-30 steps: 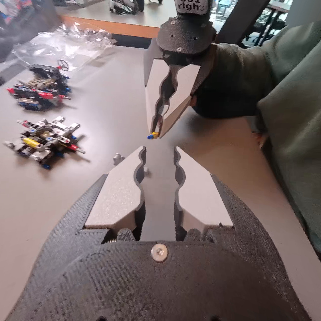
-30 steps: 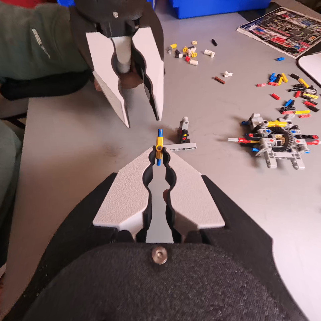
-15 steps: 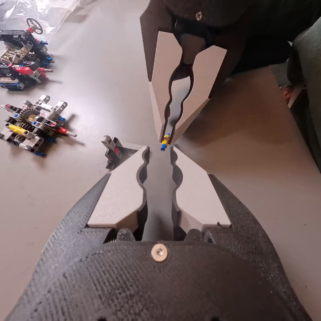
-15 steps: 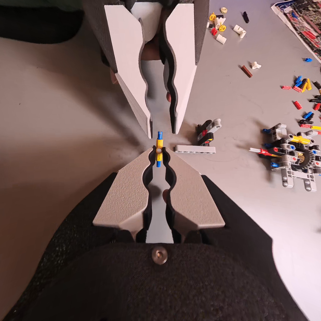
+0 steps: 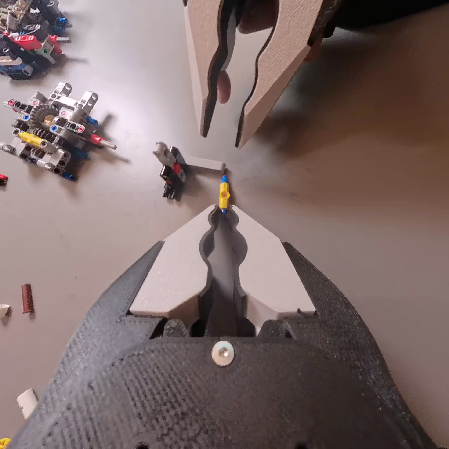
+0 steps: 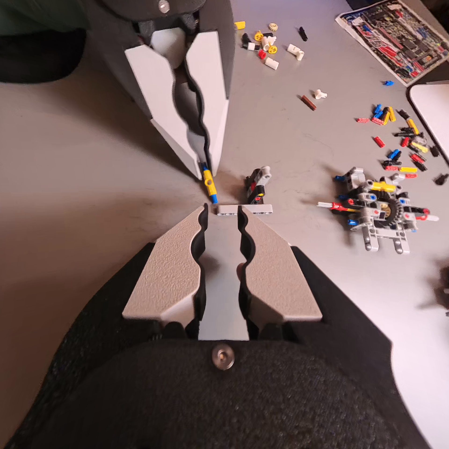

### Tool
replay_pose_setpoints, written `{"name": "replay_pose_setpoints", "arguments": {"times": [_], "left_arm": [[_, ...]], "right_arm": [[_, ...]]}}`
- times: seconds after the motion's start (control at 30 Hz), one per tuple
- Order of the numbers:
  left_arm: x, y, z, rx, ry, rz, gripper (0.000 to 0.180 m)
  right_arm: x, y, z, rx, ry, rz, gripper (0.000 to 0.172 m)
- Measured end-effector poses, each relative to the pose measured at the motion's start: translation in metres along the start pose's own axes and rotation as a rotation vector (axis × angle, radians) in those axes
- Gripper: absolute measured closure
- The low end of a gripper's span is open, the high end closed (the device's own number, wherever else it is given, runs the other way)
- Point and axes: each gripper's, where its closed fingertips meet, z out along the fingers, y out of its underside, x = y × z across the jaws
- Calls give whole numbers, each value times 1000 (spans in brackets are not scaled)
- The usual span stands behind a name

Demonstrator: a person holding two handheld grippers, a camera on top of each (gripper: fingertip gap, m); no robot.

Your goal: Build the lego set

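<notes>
My left gripper (image 5: pixel 223 207) is shut on a small yellow connector with a blue pin through it (image 5: pixel 224 194). It grips the piece by its near blue end, and the rest sticks out ahead of the fingertips. The right wrist view shows the same connector (image 6: pixel 208 182) pinched in the left gripper's tips (image 6: pixel 206 171), low over the table. My right gripper (image 6: pixel 222 207) is open and empty, just short of the connector. A light grey beam (image 6: pixel 260 209) lies flat at its fingertips. In the left wrist view the right gripper (image 5: pixel 221 141) hangs open beyond the connector.
A small black and grey assembly (image 6: pixel 257 187) stands by the beam. A larger gear assembly (image 6: pixel 379 209) sits to the right, with several loose pins (image 6: pixel 398 145) and small parts (image 6: pixel 267 46) beyond. A printed booklet (image 6: pixel 393 36) and a white tray edge (image 6: pixel 430 109) are at far right. Another built model (image 5: pixel 24 46) is at far left. There is about 5 cm between the tips of the two grippers.
The connector has passed from my right gripper to my left. The left closed in and shut on it, the right opened and drew back a little.
</notes>
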Motion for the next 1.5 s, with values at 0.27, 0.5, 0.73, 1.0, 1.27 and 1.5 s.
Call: {"name": "replay_pose_setpoints", "arguments": {"times": [0.27, 0.5, 0.73, 1.0, 1.27, 1.5], "left_arm": [[-8, 2, -2, 14, -30, -5, 173], [-8, 1, 1, 19, -22, -27, 172], [-9, -5, 6, 23, -50, -27, 174], [-9, -16, 18, 29, -43, -24, 175], [-14, -18, 22, 10, -30, -48, 175], [-15, -20, 24, 4, 4, -54, 175]], "right_arm": [[-5, 7, 22, -64, -9, -235, 143], [3, 18, 13, -100, -12, -229, 160], [12, 26, -4, -72, -59, -112, 153], [22, 36, -7, -68, -124, -120, 133], [27, 35, 1, -99, -191, -175, 119], [27, 34, 5, -124, -247, -172, 122]]}}
